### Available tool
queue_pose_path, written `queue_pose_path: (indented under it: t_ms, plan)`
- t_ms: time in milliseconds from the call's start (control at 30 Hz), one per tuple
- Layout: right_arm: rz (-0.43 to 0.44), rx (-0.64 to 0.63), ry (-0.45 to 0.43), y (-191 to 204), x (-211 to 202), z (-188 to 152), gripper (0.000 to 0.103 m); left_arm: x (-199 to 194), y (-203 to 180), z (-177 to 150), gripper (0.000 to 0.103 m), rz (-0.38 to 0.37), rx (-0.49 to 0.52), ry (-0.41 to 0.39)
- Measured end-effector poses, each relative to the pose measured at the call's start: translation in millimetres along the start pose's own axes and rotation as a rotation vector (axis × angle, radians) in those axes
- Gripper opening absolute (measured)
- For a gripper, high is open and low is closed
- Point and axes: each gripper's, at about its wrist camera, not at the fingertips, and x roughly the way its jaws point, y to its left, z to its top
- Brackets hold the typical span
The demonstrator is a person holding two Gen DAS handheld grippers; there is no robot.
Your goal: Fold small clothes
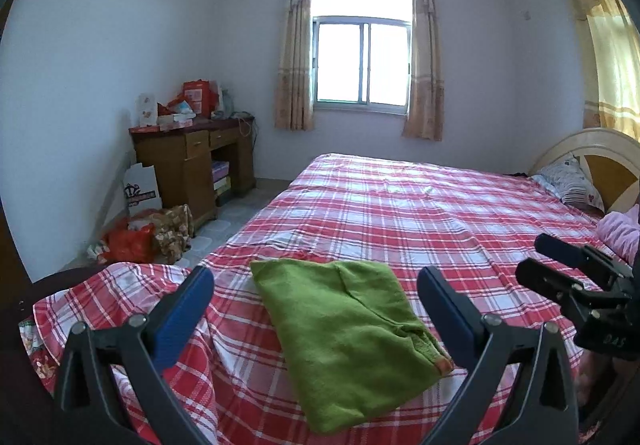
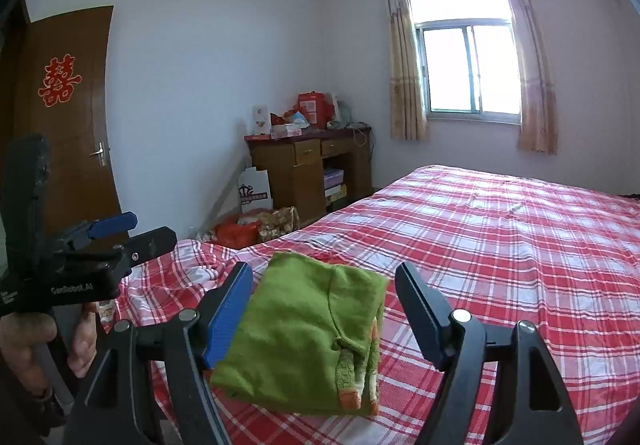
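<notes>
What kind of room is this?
It looks like a bedroom in someone's home. There is a big bed with a red checked sheet, a pillow by the headboard, and a wooden desk under the curtained window.

Black-framed tongs (image 1: 316,309) with blue pads (image 1: 182,315), silver screws, white "GenRobot.AI" lettering; bare-skinned left hand (image 2: 36,345)

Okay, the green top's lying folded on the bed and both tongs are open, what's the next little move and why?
Probably finished: I'd draw both tongs back and leave it. The green garment lies as a compact folded bundle on the plaid bedsheet, and the left tongs and right tongs hang open above it, gripping nothing. Only its orange-trimmed cuffs poke out at one edge.
</notes>
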Motion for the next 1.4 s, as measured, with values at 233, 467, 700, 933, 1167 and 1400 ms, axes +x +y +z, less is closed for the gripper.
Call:
queue_pose_path:
  t_ms: [233,467,700,933,1167,1400]
  plan:
    - [0.007,0.01,0.006,-1.6,-1.2,-2.1,0.075,0.8,-0.2,-1.2,0.103,0.002,0.001,0.004]
    - [0.015,0.007,0.008,-1.1,-1.6,-1.9,0.075,1.8,0.0,-2.1,0.103,0.002,-0.002,0.007]
    - [0.025,0.006,0.011,0.5,-0.5,-2.6,0.075,2.8,0.1,-2.8,0.103,0.004,-0.002,0.009]
    - [0.031,0.001,0.013,2.8,1.0,-3.7,0.075,3.9,1.4,-6.9,0.103,0.005,-0.003,0.016]
    - [0.034,0.002,0.011,2.5,1.0,-4.0,0.075,5.0,2.2,-8.3,0.103,0.006,-0.002,0.021]
    - [0.032,0.011,0.006,1.7,0.6,-6.0,0.075,5.8,4.2,-8.8,0.103,0.0,-0.002,0.03]
